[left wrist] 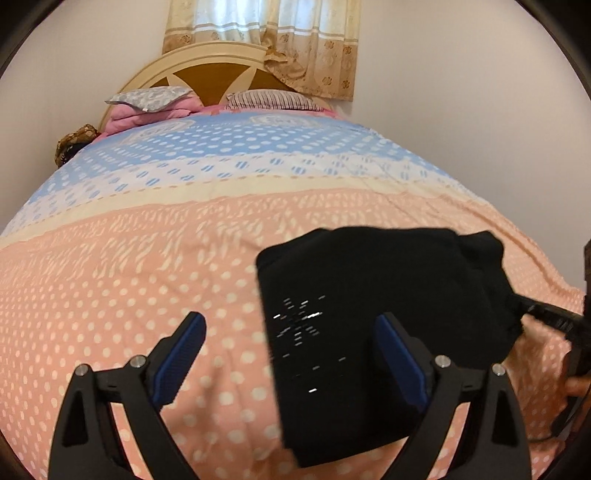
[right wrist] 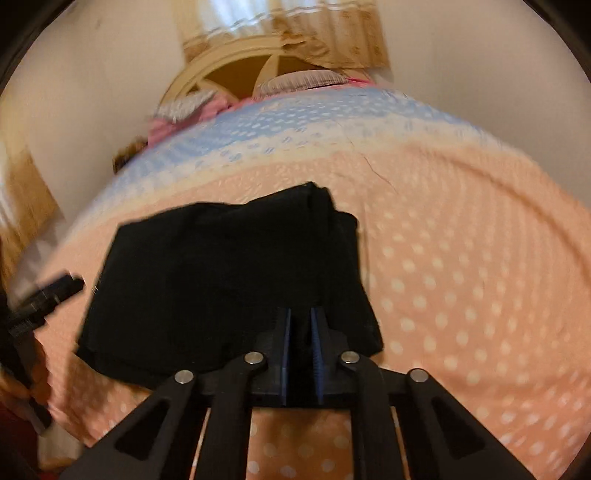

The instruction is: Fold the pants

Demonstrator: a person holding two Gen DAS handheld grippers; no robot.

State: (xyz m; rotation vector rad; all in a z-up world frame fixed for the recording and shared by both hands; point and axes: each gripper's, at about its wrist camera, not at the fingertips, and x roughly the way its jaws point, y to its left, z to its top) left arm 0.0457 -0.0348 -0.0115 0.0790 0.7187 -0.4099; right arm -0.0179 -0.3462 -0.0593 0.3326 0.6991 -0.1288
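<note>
The black pants (left wrist: 369,306) lie folded into a compact rectangle on the pink dotted bedspread (left wrist: 129,295). My left gripper (left wrist: 291,332) is open and empty; its left finger is over bare bedspread and its right finger over the pants. My right gripper (right wrist: 300,321) is shut on the near edge of the pants (right wrist: 221,280). It also shows in the left wrist view (left wrist: 546,314) at the right edge, pinching the fabric's right side.
The bedspread (right wrist: 461,277) covers the whole bed, pink near me and blue further off. Pillows (left wrist: 273,99) and a cream headboard (left wrist: 207,62) are at the far end under a curtain (left wrist: 262,33). White walls stand on both sides.
</note>
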